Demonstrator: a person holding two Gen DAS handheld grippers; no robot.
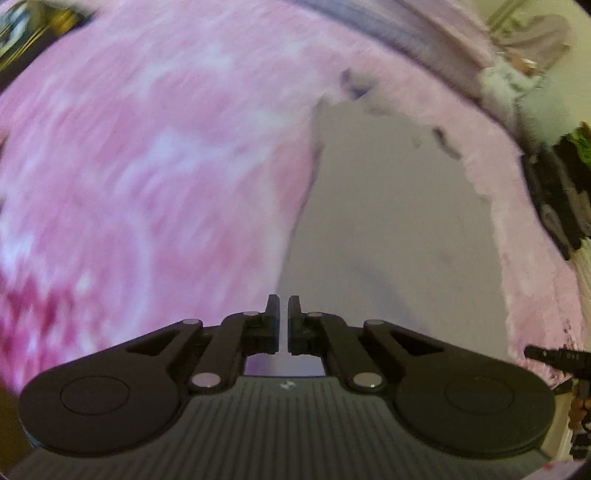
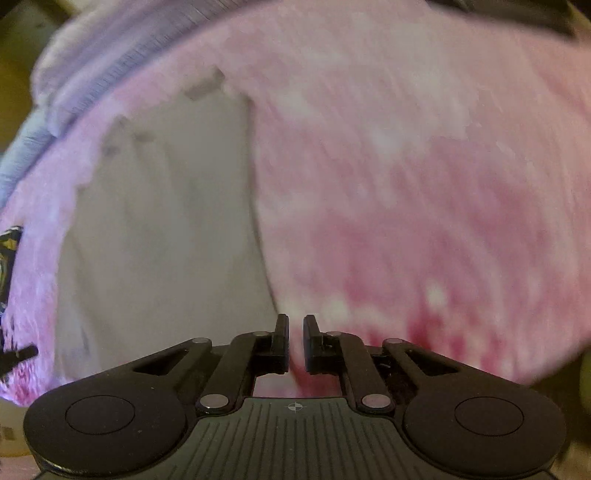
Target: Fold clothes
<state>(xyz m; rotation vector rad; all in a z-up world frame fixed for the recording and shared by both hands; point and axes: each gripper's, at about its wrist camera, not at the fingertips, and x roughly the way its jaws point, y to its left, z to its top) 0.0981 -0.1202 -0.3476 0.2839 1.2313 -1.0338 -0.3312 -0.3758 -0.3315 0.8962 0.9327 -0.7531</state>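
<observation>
A white garment (image 1: 388,221) lies spread on a fluffy pink blanket (image 1: 147,166). In the left wrist view its left edge runs straight down to my left gripper (image 1: 283,301), whose fingers stand almost together on the cloth's near corner. In the right wrist view the same garment (image 2: 159,229) fills the left half. Its right edge ends at my right gripper (image 2: 295,321), which is likewise pinched with only a thin gap. The pink blanket (image 2: 424,203) is smeared by motion blur in both views. The cloth inside the jaws is mostly hidden.
A lilac striped cloth (image 1: 388,33) borders the blanket's far side and also shows in the right wrist view (image 2: 110,51). A black object with something green on it (image 1: 554,192) sits at the blanket's right edge. A thin black part (image 1: 554,356) pokes in at the lower right.
</observation>
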